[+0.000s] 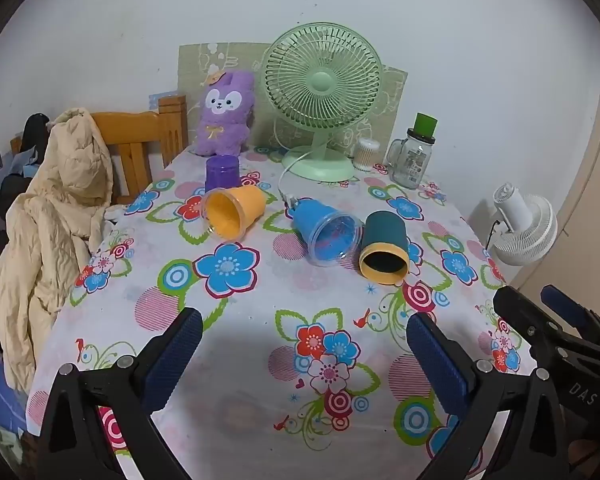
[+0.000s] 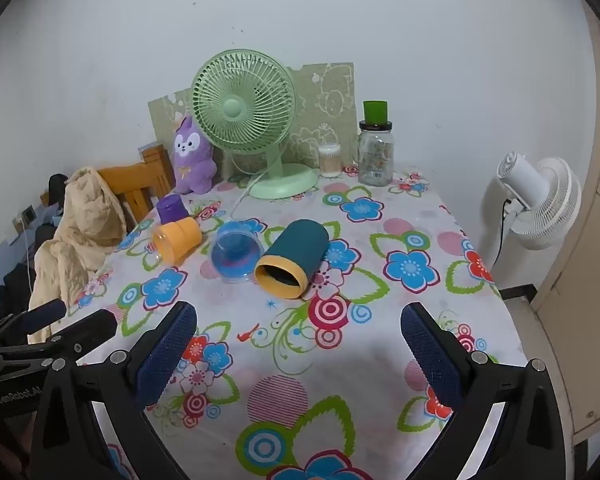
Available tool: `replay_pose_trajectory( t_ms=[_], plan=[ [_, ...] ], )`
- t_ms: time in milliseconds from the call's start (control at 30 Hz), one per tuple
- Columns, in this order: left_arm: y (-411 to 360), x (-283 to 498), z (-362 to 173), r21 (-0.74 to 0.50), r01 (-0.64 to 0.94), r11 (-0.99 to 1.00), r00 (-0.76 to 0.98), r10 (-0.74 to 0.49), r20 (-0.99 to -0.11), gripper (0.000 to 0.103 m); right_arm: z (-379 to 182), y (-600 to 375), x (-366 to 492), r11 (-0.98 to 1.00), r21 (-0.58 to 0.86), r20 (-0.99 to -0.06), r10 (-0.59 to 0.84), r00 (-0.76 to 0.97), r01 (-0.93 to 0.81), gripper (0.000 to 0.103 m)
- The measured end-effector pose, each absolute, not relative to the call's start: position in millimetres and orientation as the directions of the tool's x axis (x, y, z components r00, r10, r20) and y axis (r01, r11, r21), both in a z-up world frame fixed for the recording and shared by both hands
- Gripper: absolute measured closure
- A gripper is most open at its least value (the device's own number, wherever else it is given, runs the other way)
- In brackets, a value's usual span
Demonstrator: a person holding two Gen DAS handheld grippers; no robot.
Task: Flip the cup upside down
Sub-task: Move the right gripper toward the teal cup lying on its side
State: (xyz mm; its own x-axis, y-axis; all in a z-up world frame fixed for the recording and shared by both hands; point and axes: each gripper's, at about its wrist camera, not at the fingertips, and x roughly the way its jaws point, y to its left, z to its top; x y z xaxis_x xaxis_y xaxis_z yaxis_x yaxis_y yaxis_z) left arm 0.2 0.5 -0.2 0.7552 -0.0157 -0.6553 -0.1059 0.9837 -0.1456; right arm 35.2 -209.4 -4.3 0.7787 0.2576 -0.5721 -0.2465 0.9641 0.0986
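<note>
Flowered cloth is covering the table (image 1: 236,360) where three cups are lying on their sides, mouths toward me: orange cup (image 1: 234,213), blue cup (image 1: 325,232), teal cup (image 2: 294,258), while a purple cup (image 1: 222,172) is already standing inverted behind. I am holding my left tongs (image 1: 304,348) and right tongs (image 2: 298,342) wide apart and empty above the near edge, ready to reach; the blue one's clear rim is blurring against the pattern.

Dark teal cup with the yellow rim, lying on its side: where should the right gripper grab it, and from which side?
Probably mid-body of the teal cup, from above, jaws spanning its width. It lies on its side, mouth toward the camera, with the blue cup close on its left. The right gripper is open and empty.
</note>
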Motion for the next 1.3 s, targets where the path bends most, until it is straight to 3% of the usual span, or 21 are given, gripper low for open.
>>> replay_pose_trajectory(
  t_ms=[1300],
  plan=[
    [7.3, -1.0, -7.6, -0.177, -0.120, 0.977, 0.741, -0.030, -0.671, 0.000, -11.7, -204.3, 38.4, 0.965, 0.070, -0.611, 0.241, 0.754, -0.253, 0.000]
  ],
)
